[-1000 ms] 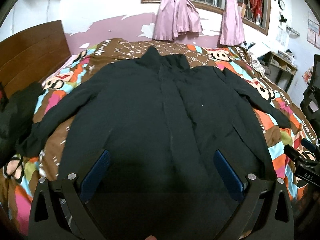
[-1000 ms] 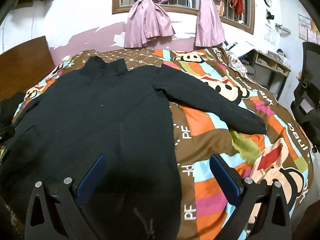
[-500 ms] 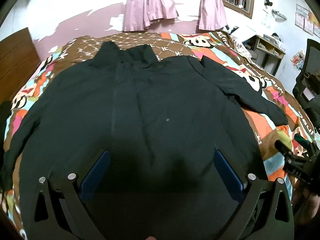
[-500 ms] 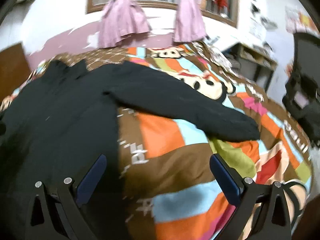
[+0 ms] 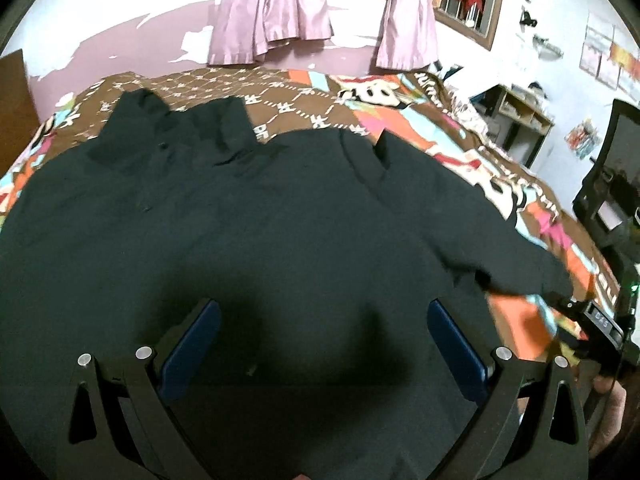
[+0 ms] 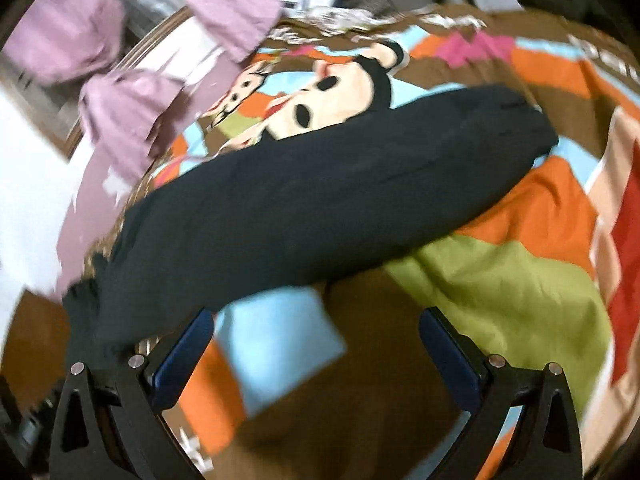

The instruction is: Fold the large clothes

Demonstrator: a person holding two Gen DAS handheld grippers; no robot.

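A large black jacket (image 5: 248, 216) lies spread flat, front up, on the bed, collar toward the far wall. My left gripper (image 5: 320, 344) is open and empty, low over the jacket's lower body. The jacket's right sleeve (image 6: 320, 204) stretches across the bedspread in the tilted, blurred right wrist view. My right gripper (image 6: 316, 356) is open and empty, just short of that sleeve's lower edge. The right gripper also shows at the right edge of the left wrist view (image 5: 600, 324), near the sleeve's cuff.
The bed has a colourful cartoon-monkey bedspread (image 6: 500, 280). Pink curtains (image 5: 276, 8) hang at the window on the far wall. A desk with shelves (image 5: 516, 116) and a dark office chair (image 5: 616, 184) stand right of the bed.
My left gripper has moved forward and lower over the jacket. My right gripper has swung right, tilted, and closed in on the right sleeve. Both stay open.
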